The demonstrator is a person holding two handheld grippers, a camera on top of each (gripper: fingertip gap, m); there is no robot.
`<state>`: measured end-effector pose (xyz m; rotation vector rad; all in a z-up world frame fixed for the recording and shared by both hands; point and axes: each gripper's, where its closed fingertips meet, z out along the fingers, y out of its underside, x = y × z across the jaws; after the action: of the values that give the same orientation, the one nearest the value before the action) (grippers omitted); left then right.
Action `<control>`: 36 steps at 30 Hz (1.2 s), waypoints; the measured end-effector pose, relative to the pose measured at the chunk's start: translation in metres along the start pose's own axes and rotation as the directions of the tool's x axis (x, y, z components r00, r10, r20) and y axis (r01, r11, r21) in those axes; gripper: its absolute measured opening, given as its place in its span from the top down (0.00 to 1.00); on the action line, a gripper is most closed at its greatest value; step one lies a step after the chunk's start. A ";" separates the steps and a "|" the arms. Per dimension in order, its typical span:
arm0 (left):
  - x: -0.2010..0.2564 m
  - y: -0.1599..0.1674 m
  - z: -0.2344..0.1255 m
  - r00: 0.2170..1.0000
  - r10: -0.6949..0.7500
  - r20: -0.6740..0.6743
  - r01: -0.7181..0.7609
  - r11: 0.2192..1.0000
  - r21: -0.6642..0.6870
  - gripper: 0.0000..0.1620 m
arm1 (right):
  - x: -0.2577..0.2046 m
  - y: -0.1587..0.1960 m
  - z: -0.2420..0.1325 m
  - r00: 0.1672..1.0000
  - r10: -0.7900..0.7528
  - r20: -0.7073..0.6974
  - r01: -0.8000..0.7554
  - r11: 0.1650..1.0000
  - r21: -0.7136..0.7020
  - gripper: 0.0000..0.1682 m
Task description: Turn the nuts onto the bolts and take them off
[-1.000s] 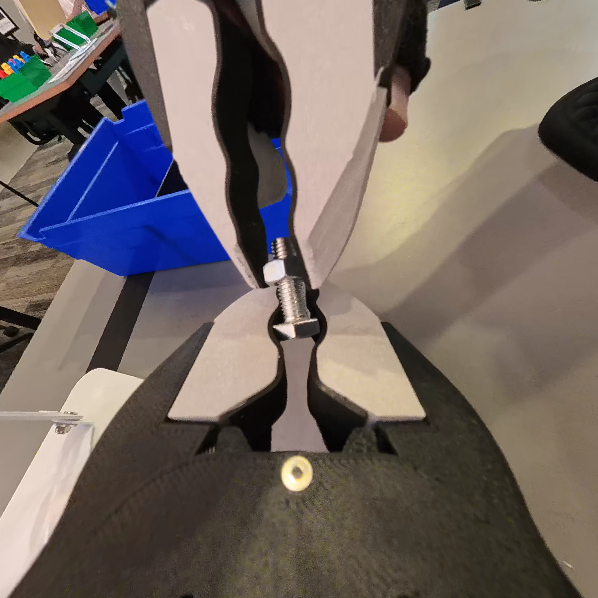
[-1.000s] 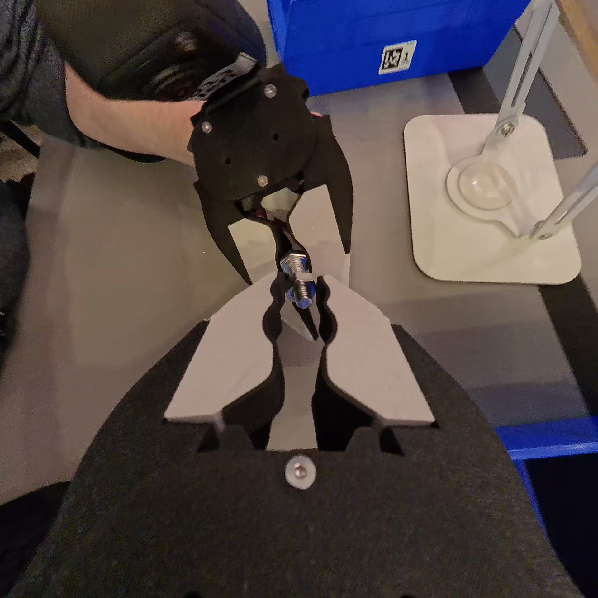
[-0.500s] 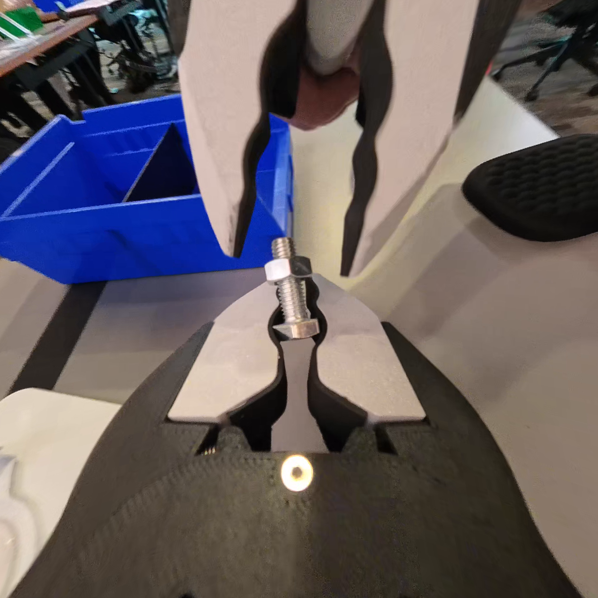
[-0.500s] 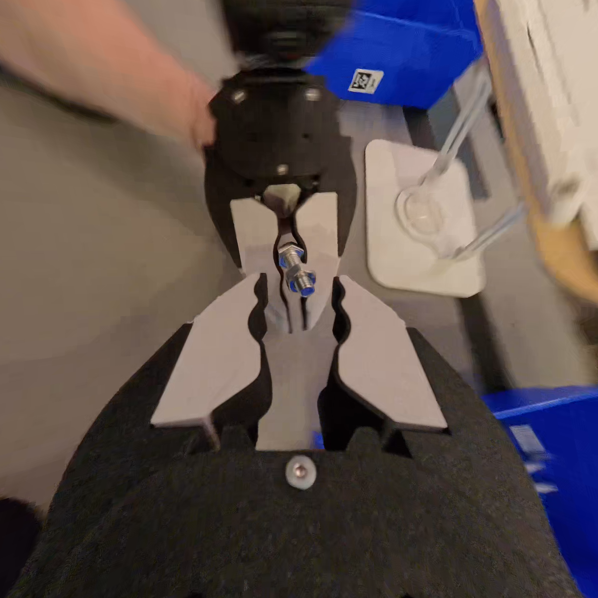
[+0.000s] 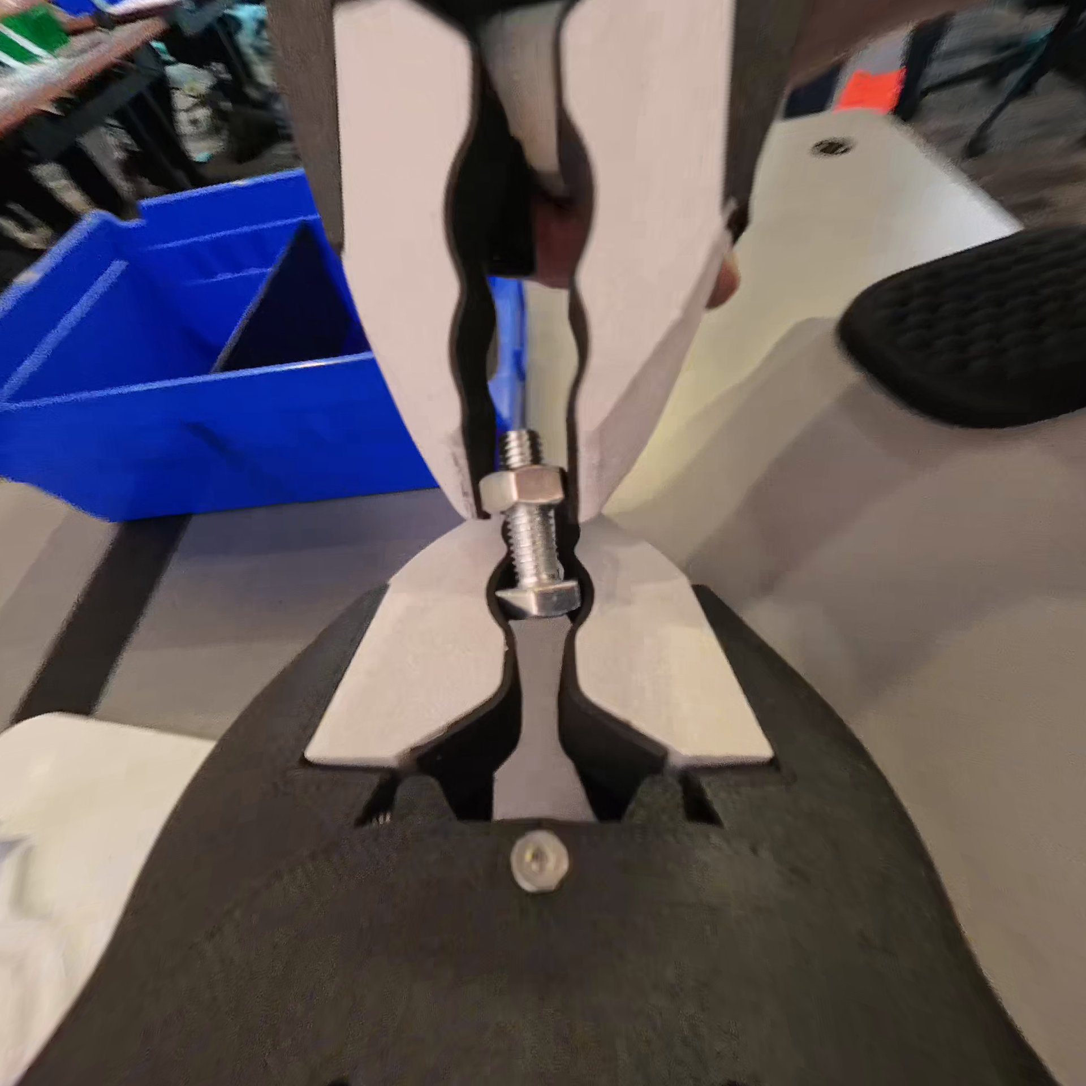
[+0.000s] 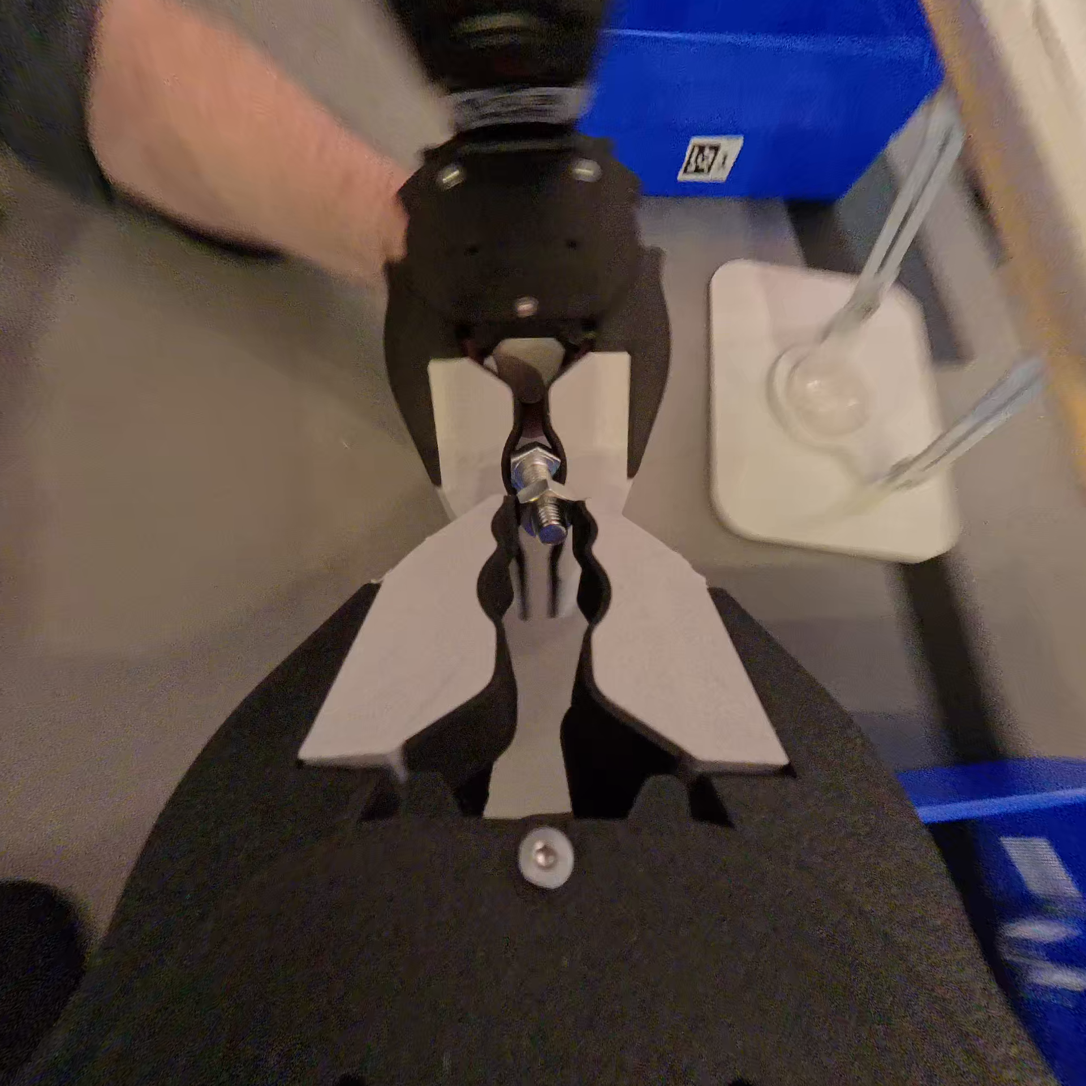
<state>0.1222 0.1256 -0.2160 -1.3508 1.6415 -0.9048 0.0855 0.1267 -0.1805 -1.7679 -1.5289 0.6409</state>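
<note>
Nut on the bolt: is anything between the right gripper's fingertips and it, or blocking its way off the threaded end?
Nothing visible does. The right gripper has its fingertips around the nut, with only narrow gaps. The left gripper clamps the bolt near its head. The bare threaded tip beyond the nut points into the open slot between the right fingers.

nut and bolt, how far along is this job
Done: the nut is threaded partway down the bolt, thread showing above and below it. In hand: left tongs clamp the bolt by its head end; right tongs close around the nut. Left: whichever way the nut is turning, it has thread left to travel.
</note>
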 end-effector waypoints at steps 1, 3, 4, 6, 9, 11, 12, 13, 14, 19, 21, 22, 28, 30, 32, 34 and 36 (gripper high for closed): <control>0.006 -0.003 -0.001 0.997 -0.043 -0.062 0.044 0.999 0.024 0.94 | 0.000 0.000 -0.001 0.981 -0.187 -0.060 0.185 0.982 -0.039 0.89; 0.020 -0.008 -0.003 0.968 -0.127 -0.217 0.142 0.988 0.057 0.94 | 0.000 -0.001 -0.002 0.784 -0.603 -0.147 0.575 0.795 -0.196 0.89; 0.025 -0.008 -0.003 0.953 -0.151 -0.263 0.171 0.984 0.058 0.94 | -0.001 -0.001 -0.002 0.679 -0.721 -0.141 0.672 0.687 -0.276 0.89; 0.028 -0.009 -0.003 0.943 -0.159 -0.291 0.188 0.980 0.073 0.94 | -0.002 -0.003 -0.003 0.647 -0.753 -0.122 0.694 0.647 -0.316 0.89; 0.015 -0.008 -0.005 0.975 -0.116 -0.190 0.131 0.989 0.071 0.94 | 0.001 -0.014 -0.008 0.865 -0.476 -0.162 0.455 0.878 -0.150 0.73; 0.006 -0.004 -0.006 0.993 -0.059 -0.100 0.064 0.997 0.048 0.94 | 0.001 -0.014 -0.011 0.986 -0.146 -0.080 0.142 0.988 -0.054 0.74; 0.002 -0.004 -0.005 0.998 -0.034 -0.051 0.036 0.998 0.041 0.94 | 0.002 -0.013 -0.011 0.999 0.018 -0.033 -0.019 1.000 -0.017 0.75; -0.003 -0.004 -0.005 1.000 -0.004 0.000 0.004 1.000 0.030 0.94 | 0.002 -0.011 -0.010 0.987 0.161 0.008 -0.161 0.987 0.005 0.75; -0.004 -0.004 -0.004 0.999 0.023 0.029 -0.023 1.000 0.016 0.94 | 0.002 -0.008 -0.009 0.960 0.274 0.050 -0.275 0.961 0.020 0.76; -0.014 0.000 -0.002 0.975 0.142 0.174 -0.132 0.989 -0.070 0.94 | 0.002 0.000 -0.004 0.850 0.500 0.164 -0.513 0.856 0.053 0.86; -0.013 -0.001 -0.001 0.979 0.128 0.161 -0.120 0.991 -0.060 0.94 | -0.001 -0.002 -0.005 0.870 0.464 0.168 -0.480 0.875 0.070 0.90; -0.013 -0.001 -0.002 0.981 0.119 0.155 -0.112 0.992 -0.053 0.94 | 0.000 -0.003 -0.005 0.893 0.424 0.148 -0.438 0.896 0.073 0.90; 0.017 -0.009 -0.001 0.974 -0.129 -0.184 0.139 0.989 0.042 0.94 | -0.004 0.000 -0.007 0.925 -0.370 -0.089 0.358 0.925 -0.126 0.90; 0.034 -0.011 -0.004 0.901 -0.236 -0.365 0.264 0.964 0.029 0.94 | -0.003 0.001 -0.007 0.702 -0.702 -0.115 0.653 0.700 -0.290 0.90; 0.034 -0.013 -0.005 0.884 -0.250 -0.396 0.296 0.953 0.059 0.94 | -0.002 -0.001 -0.006 0.613 -0.783 -0.108 0.711 0.606 -0.358 0.90; 0.029 -0.013 -0.005 0.910 -0.220 -0.351 0.259 0.963 0.069 0.94 | -0.003 -0.007 -0.006 0.731 -0.668 -0.136 0.619 0.734 -0.277 0.82; 0.022 -0.012 -0.007 0.941 -0.183 -0.285 0.213 0.974 0.077 0.94 | -0.003 -0.015 -0.010 0.906 -0.401 -0.135 0.386 0.914 -0.122 0.76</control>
<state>0.1185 0.1024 -0.2057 -1.3806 1.6534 -1.3337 0.0835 0.1224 -0.1631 -1.4685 -1.7587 0.2255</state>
